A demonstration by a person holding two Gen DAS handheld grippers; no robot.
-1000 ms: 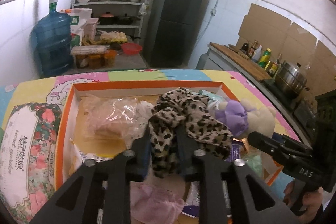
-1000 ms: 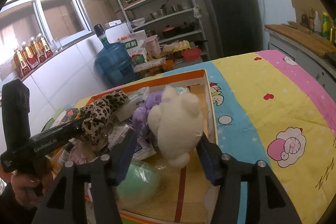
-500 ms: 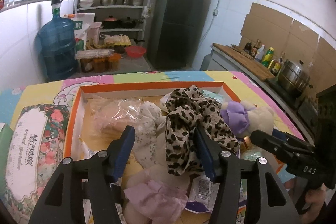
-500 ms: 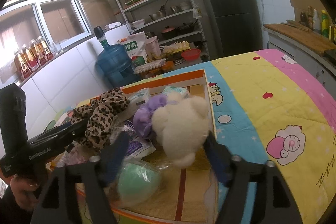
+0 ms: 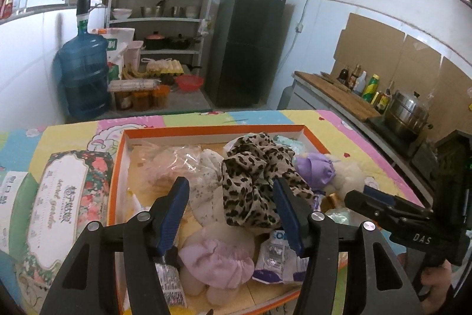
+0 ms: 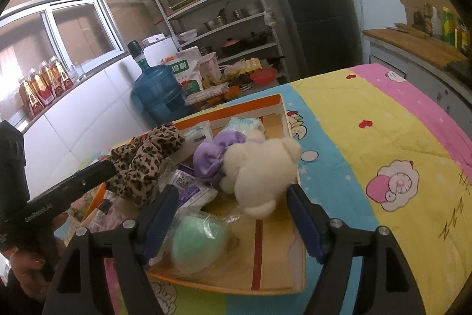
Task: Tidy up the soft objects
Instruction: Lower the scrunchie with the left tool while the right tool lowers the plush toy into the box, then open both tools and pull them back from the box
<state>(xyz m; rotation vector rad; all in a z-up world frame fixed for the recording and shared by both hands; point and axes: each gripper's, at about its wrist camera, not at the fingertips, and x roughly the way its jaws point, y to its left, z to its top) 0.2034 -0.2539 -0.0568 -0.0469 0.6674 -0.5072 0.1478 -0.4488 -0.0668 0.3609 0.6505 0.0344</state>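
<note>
While the orange-rimmed box is filled with soft things, both claws are seen standing apart with nothing clamped. The left claw was just opened; the leopard scarf lies draped over the heap at frame centre, between the pads but not pressed by them, apparently set down there. The right claw was likewise just opened, and the white plush toy sits between its pads, free of both, leaning on a purple cloth. A green bagged bundle is noted at lower centre, and a pink ruffled piece low in the left view. The toy rests close against the box's right-hand rim, so tipping over that edge is judged possible. A flowered tissue pack lies just beside the box at frame left. Open quilt is left at the right of the frame for withdrawing; inside the box little bare floor remains.
</note>
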